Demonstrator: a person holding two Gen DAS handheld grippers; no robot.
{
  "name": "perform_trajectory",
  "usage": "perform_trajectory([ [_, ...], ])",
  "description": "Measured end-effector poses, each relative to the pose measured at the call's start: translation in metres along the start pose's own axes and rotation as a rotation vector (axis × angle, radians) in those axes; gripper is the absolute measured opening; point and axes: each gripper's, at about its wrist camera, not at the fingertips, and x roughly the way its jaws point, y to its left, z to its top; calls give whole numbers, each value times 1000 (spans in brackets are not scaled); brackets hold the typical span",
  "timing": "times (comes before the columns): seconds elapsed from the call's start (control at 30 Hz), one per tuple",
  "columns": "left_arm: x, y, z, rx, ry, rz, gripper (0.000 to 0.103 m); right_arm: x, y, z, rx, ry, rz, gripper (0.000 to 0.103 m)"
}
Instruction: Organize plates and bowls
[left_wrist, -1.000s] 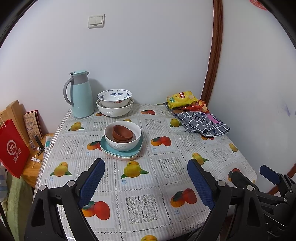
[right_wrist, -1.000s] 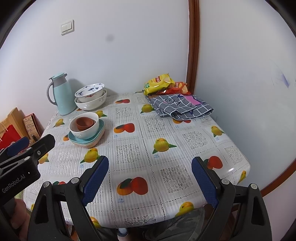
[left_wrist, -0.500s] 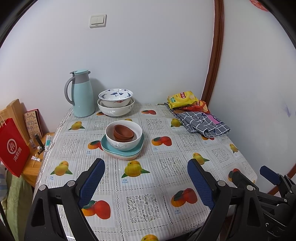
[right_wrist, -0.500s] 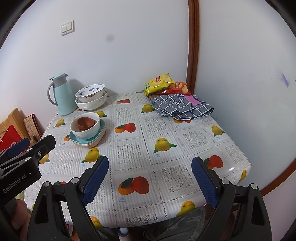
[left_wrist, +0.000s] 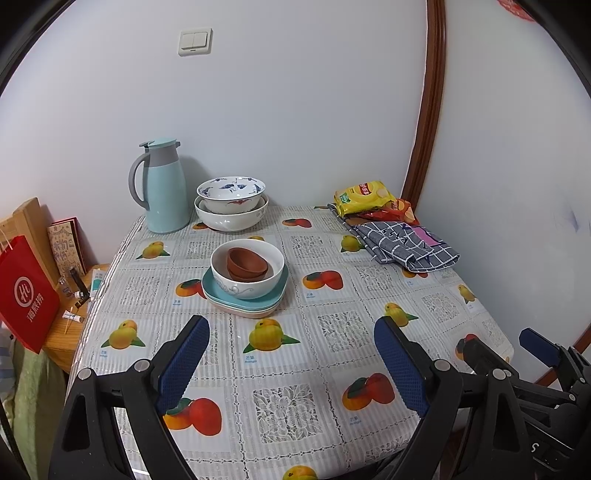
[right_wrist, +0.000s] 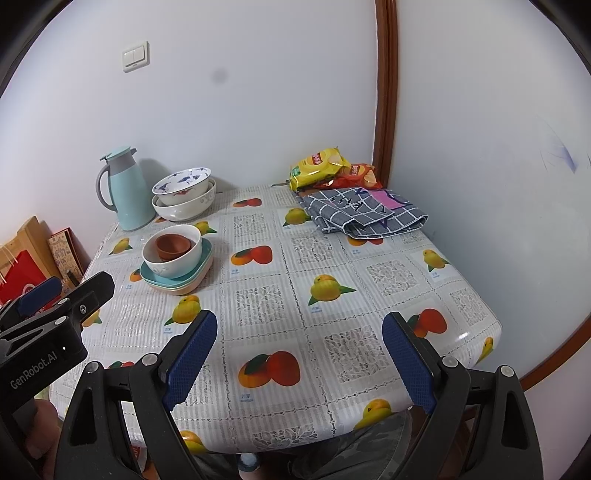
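A brown bowl sits inside a white bowl on a stack of teal and pink plates at the table's middle left; the stack also shows in the right wrist view. A blue-patterned bowl rests in a larger white bowl at the back by the wall. My left gripper is open and empty above the table's near edge, short of the plate stack. My right gripper is open and empty above the near edge, to the right.
A light blue thermos jug stands at the back left. Snack bags and a grey checked cloth lie at the back right. A red bag and a low wooden stand are left of the table.
Both grippers have crept slightly forward toward the table; the dishes sit a little nearer in view. Nothing was grasped or moved.
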Motion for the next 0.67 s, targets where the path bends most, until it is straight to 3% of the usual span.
perform_trajectory([
  [0.67, 3, 2, -4, -11, -2, 13, 91, 0, 3, 0, 5, 1, 20, 90],
])
